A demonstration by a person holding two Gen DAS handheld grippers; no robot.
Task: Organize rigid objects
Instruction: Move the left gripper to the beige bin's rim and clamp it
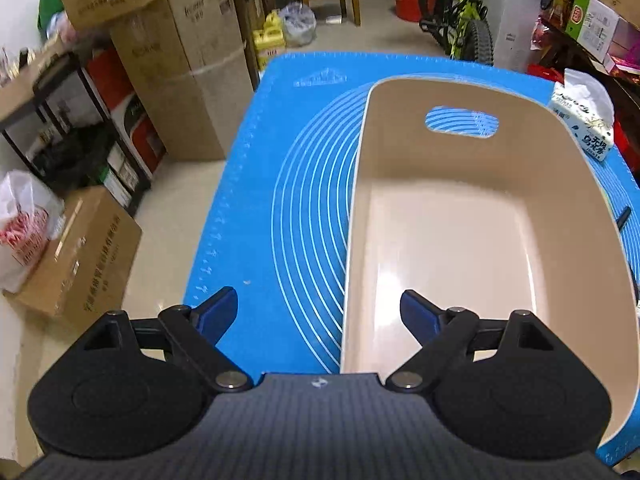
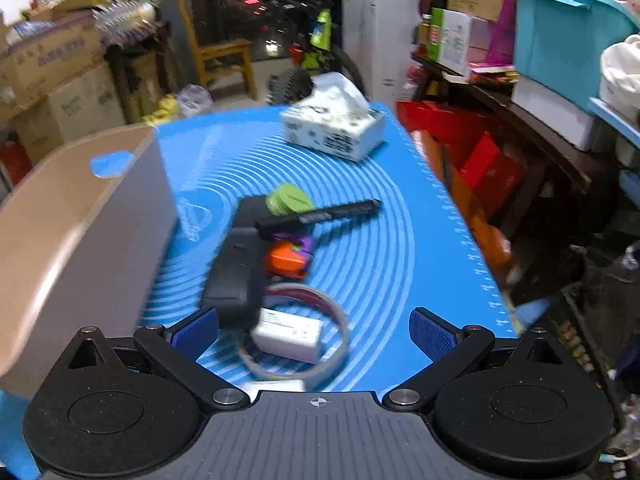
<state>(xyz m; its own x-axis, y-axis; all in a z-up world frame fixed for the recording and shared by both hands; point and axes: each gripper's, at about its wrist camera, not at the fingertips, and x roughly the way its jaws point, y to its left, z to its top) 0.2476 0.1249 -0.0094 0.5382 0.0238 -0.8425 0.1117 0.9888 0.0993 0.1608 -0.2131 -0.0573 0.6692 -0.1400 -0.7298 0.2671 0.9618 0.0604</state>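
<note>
An empty beige bin (image 1: 472,240) with a handle cut-out stands on the blue mat (image 1: 304,128). My left gripper (image 1: 316,312) is open above the bin's left wall, with nothing gripped. In the right wrist view a pile lies on the mat to the right of the bin (image 2: 80,220): a black remote-like block (image 2: 236,276), a long black bar (image 2: 320,214), a green disc (image 2: 288,198), an orange and purple piece (image 2: 288,256), a tape ring (image 2: 320,308) and a small white box (image 2: 288,334). My right gripper (image 2: 314,330) is open above the ring and box, touching neither.
A tissue pack (image 2: 336,128) sits at the mat's far right corner. Cardboard boxes (image 1: 180,60) and a black shelf (image 1: 72,128) stand off the left edge. Red crates (image 2: 480,160) and a cluttered shelf line the right side. A bicycle (image 1: 464,12) is behind.
</note>
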